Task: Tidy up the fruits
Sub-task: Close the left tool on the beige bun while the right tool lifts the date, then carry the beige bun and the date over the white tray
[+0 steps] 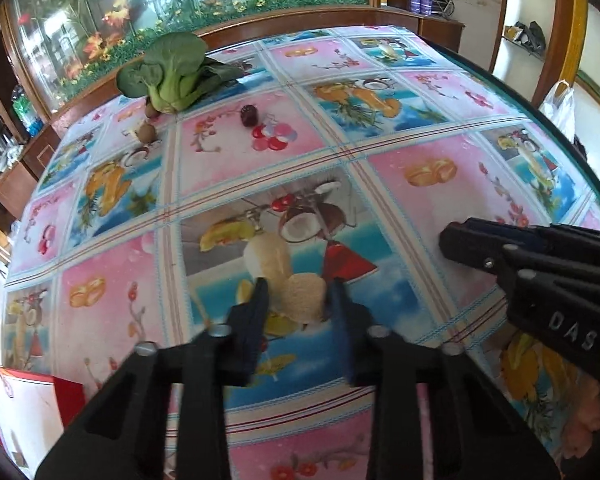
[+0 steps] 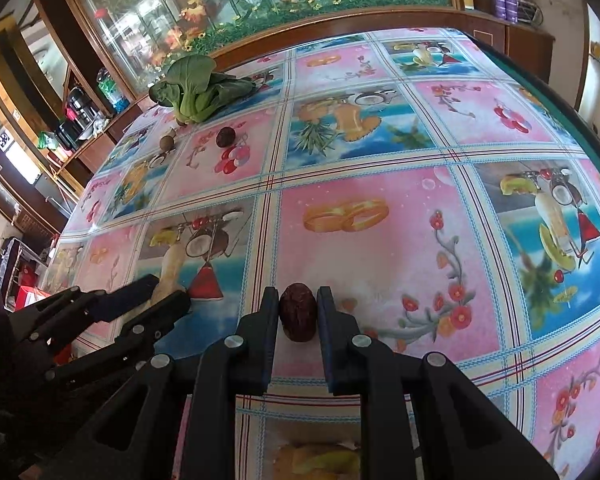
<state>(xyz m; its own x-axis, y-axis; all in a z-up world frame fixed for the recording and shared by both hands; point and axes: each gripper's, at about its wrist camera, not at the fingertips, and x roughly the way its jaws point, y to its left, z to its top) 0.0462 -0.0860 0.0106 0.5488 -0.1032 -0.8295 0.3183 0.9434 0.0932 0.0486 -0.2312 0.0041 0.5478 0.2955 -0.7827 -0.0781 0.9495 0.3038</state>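
Black right hand-held gripper (image 1: 456, 240), marked "DAS", clamps a red date (image 2: 298, 312).

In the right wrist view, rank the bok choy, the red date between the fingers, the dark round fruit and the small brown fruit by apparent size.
1. bok choy, though far away
2. red date, nearest the camera, so inflated
3. dark round fruit and small brown fruit: too alike to rank
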